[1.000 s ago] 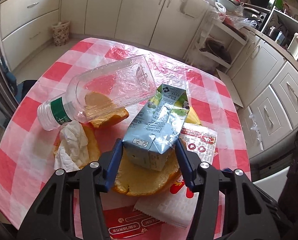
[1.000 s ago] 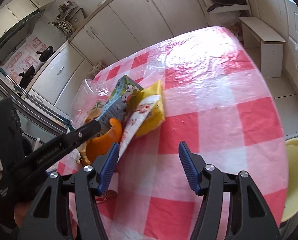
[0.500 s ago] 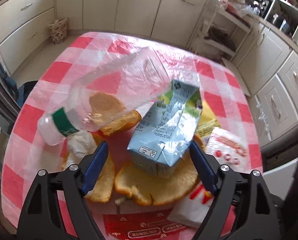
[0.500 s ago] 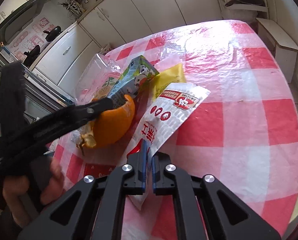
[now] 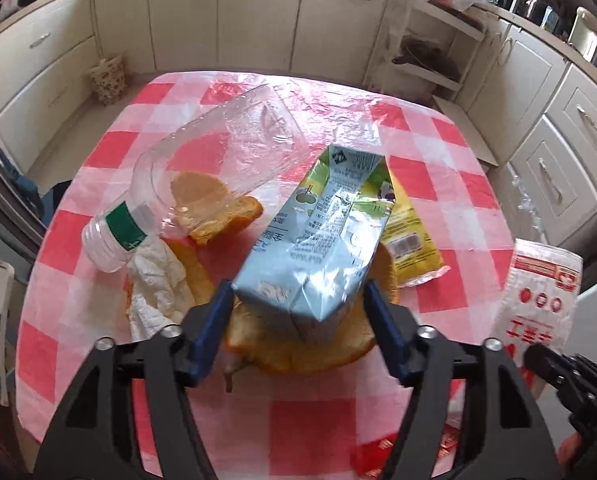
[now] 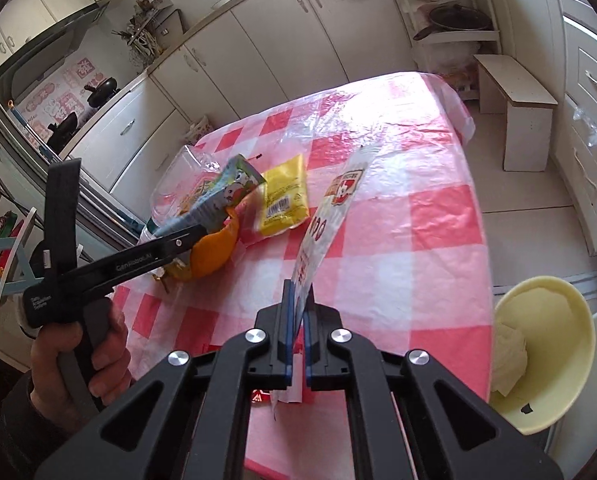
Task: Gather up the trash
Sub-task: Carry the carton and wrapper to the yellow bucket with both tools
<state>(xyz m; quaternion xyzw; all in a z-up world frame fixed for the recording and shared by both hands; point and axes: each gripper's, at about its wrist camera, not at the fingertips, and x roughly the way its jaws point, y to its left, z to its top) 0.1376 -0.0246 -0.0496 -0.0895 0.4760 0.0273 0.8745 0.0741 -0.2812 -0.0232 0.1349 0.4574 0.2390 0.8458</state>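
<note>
My left gripper (image 5: 298,312) is open, its fingers either side of the base of a blue-green drink carton (image 5: 322,236) that rests on an orange peel (image 5: 298,356); it also shows in the right wrist view (image 6: 202,236). A crushed clear bottle (image 5: 218,164), a crumpled tissue (image 5: 154,284) and a yellow packet (image 5: 410,232) lie around it. My right gripper (image 6: 297,312) is shut on a white and red wrapper (image 6: 326,216) and holds it above the table; the wrapper also shows in the left wrist view (image 5: 538,292).
The table has a pink checked cloth (image 6: 410,216). A pale yellow bin (image 6: 546,356) with a liner stands at the table's right edge. A red sachet (image 5: 378,452) lies near the front edge. Kitchen cabinets and a small bench (image 6: 514,112) surround the table.
My right gripper shut on the wrapper and has lifted it off the pile toward the right. The left gripper stayed open around the carton, its jaws a little narrower now.
</note>
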